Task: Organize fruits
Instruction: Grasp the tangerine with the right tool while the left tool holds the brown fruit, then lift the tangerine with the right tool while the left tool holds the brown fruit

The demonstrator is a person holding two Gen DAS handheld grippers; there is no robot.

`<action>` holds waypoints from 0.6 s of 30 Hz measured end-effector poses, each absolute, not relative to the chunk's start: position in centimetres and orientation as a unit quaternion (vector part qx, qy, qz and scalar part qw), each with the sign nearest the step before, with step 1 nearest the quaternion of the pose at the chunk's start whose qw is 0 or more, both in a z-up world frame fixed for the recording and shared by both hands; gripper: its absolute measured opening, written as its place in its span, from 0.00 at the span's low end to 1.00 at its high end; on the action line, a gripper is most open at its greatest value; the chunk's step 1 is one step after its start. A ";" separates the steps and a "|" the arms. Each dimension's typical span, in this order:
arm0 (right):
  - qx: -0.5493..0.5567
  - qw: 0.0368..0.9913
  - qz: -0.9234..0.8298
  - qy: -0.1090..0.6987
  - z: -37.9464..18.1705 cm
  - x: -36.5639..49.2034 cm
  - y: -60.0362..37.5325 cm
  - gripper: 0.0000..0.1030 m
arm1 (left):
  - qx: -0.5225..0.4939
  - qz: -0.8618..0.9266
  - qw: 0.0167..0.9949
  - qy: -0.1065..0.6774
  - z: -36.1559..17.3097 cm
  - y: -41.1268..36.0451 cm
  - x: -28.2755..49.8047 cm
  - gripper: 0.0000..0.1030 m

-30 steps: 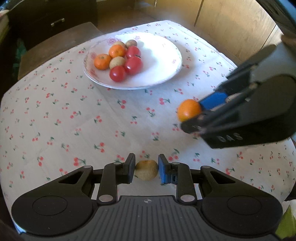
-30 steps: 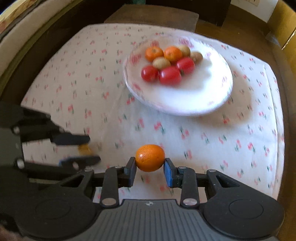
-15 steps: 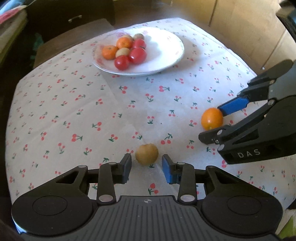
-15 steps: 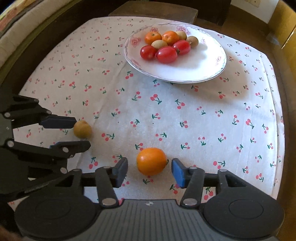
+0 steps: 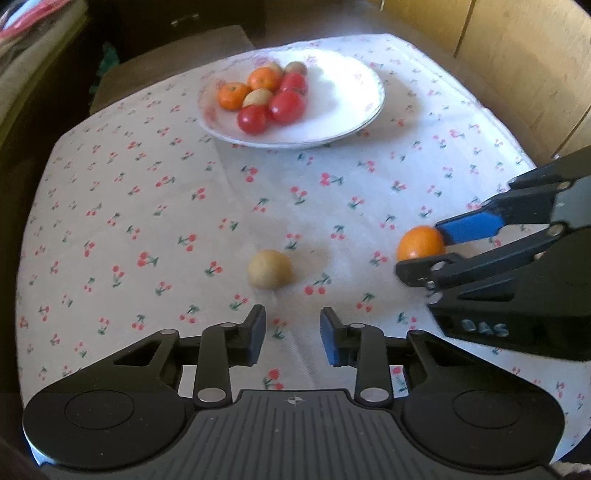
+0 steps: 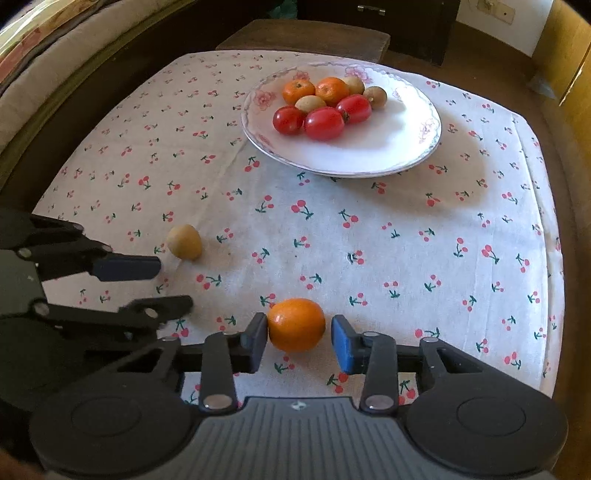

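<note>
A small tan fruit (image 5: pixel 269 274) lies free on the cherry-print tablecloth (image 5: pixel 147 206), just ahead of my left gripper (image 5: pixel 291 334). Its jaws are closing with nothing between them. An orange (image 6: pixel 295 325) rests on the cloth between the fingers of my right gripper (image 6: pixel 299 341), whose jaws are closing. The left pad is at the orange's skin and the blue pad stands a little off it. The white plate (image 6: pixel 406 155) at the back holds two oranges, three red tomatoes and some tan fruits. The right wrist view also shows the tan fruit (image 6: pixel 184 242) beside my left gripper (image 6: pixel 173 284).
A dark wooden stool (image 6: pixel 306 35) stands behind the table, with a dark cabinet (image 6: pixel 406 22) beyond it. Wooden panels (image 5: pixel 517 55) run along the right side. A cushioned seat (image 6: pixel 44 74) borders the left. The cloth drops off at the table's edges.
A second ago each gripper held its fruit pinched above the cloth. Both fruits now lie on the cloth, released. The left gripper has backed away from the tan fruit; the right jaws have narrowed again.
</note>
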State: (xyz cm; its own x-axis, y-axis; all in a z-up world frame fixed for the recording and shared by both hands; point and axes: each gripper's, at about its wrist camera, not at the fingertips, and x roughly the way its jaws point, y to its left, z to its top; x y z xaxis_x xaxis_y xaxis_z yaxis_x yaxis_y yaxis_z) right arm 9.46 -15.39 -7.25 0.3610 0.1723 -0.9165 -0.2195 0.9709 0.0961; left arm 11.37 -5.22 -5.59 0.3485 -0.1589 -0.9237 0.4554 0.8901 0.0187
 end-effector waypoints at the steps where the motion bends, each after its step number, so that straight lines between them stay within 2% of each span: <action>1: -0.017 0.825 0.120 0.552 -7.1 9.6 -15.4 0.36 | 0.126 -0.199 0.809 0.539 -5.4 -5.1 11.5 0.38; 2: -0.011 0.826 0.121 0.550 -7.0 9.6 -15.6 0.35 | 0.118 -0.206 0.808 0.540 -5.0 -4.8 11.6 0.41; 4: -0.001 0.828 0.126 0.547 -6.6 9.6 -15.9 0.35 | 0.114 -0.214 0.811 0.533 -3.9 -4.2 11.9 0.42; 8: 0.018 0.830 0.124 0.544 -6.6 9.5 -16.7 0.35 | 0.103 -0.214 0.820 0.521 -1.6 -2.4 12.4 0.53; 11: 0.016 0.834 0.122 0.539 -6.3 9.7 -16.6 0.34 | 0.099 -0.189 0.832 0.512 -0.9 -1.6 12.9 0.55; 18: 0.008 0.834 0.129 0.536 -6.5 9.5 -16.6 0.34 | 0.087 -0.184 0.821 0.533 -4.2 -4.0 13.6 0.54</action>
State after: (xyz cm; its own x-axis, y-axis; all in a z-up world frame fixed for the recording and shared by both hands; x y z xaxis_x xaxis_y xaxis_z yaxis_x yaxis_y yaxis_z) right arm 9.54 -16.59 -6.55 0.3916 0.2228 -0.8928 -0.2063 0.9668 0.1508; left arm 13.59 -4.01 -4.24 0.3640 -0.2093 -0.9076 0.3956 0.9169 -0.0527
